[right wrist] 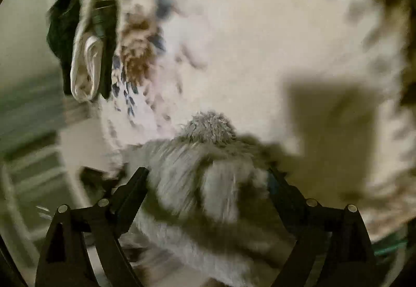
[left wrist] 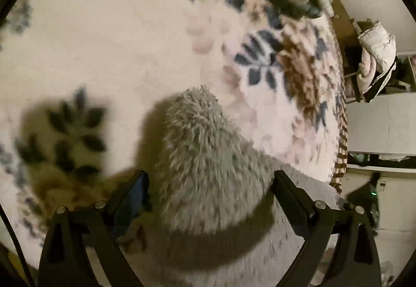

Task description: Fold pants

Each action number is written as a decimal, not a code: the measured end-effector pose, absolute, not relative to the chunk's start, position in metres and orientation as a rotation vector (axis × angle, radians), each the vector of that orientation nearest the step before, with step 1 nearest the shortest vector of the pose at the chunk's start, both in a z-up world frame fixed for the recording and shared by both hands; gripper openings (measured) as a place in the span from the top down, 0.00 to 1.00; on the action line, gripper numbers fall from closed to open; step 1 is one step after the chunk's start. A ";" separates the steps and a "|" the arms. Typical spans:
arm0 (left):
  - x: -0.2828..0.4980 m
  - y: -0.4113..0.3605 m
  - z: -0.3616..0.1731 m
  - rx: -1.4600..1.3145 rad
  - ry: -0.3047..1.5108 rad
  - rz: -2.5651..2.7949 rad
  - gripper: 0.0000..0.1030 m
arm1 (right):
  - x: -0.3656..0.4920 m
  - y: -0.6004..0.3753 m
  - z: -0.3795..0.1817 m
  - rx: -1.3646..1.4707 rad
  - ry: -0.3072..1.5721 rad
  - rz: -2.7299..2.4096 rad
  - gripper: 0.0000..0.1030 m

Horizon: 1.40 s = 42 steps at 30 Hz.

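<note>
One shaggy grey pants (left wrist: 208, 157) bundle

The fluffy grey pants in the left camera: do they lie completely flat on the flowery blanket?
No, the fluffy grey pants bulge up in a rounded hump between the wide-apart fingers of the left gripper, above the cream floral blanket.

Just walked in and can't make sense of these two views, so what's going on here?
A person is folding fuzzy grey pants on a floral blanket, with tongs in each hand. The left tongs and the right tongs are both spread wide with the grey fabric bunched between their fingers, not pinched tight. A stack of folded clothes sits at the blanket's far edge. The right view is blurred.
</note>
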State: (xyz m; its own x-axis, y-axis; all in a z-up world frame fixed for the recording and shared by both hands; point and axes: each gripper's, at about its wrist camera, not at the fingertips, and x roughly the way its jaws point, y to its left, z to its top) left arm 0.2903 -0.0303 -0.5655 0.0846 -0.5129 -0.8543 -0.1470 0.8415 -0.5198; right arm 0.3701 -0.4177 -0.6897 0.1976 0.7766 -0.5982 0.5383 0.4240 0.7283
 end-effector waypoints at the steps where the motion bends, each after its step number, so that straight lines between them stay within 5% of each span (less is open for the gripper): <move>1: 0.292 -0.030 -0.568 -0.609 1.454 -0.351 0.37 | 0.377 -0.413 -0.689 1.190 1.453 0.260 0.46; 3: 0.294 -0.030 -0.567 -0.609 1.443 -0.371 0.58 | 0.387 -0.403 -0.670 1.029 1.419 0.247 0.56; 8: 0.298 0.000 -0.604 -0.918 1.496 -0.350 0.62 | 0.399 -0.406 -0.674 0.980 1.366 0.159 0.60; 12: 0.296 0.009 -0.599 -0.966 1.526 -0.344 0.43 | 0.399 -0.397 -0.671 0.994 1.418 0.189 0.22; 15: 0.277 0.018 -0.560 -0.885 1.457 -0.354 0.22 | 0.369 -0.409 -0.639 0.996 1.368 0.176 0.20; 21: 0.225 0.008 -0.539 -0.728 1.445 -0.361 0.22 | 0.281 -0.402 -0.663 1.144 1.489 0.185 0.18; 23: 0.211 -0.001 -0.544 -0.699 1.466 -0.342 0.22 | 0.270 -0.384 -0.674 1.187 1.450 0.223 0.46; 24: 0.207 -0.001 -0.547 -0.694 1.470 -0.342 0.22 | 0.267 -0.380 -0.674 1.188 1.443 0.224 0.81; 33: 0.194 -0.001 -0.551 -0.669 1.502 -0.365 0.16 | 0.212 -0.388 -0.629 1.079 1.413 -0.009 0.85; 35: 0.196 -0.010 -0.552 -0.634 1.524 -0.370 0.13 | 0.216 -0.372 -0.651 0.965 1.532 -0.012 0.80; 37: 0.198 -0.011 -0.546 -0.594 1.502 -0.368 0.13 | 0.222 -0.355 -0.666 0.856 1.653 0.033 0.52; 42: 0.218 -0.010 -0.524 -0.543 1.423 -0.399 0.01 | 0.232 -0.372 -0.619 0.898 1.485 0.084 0.21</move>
State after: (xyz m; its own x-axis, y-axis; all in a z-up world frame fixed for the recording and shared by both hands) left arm 0.2182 -0.0099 -0.5241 0.1154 -0.5665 -0.8160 -0.0597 0.8160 -0.5749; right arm 0.2318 -0.3720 -0.6190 0.1459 0.5626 -0.8138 0.4672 0.6859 0.5579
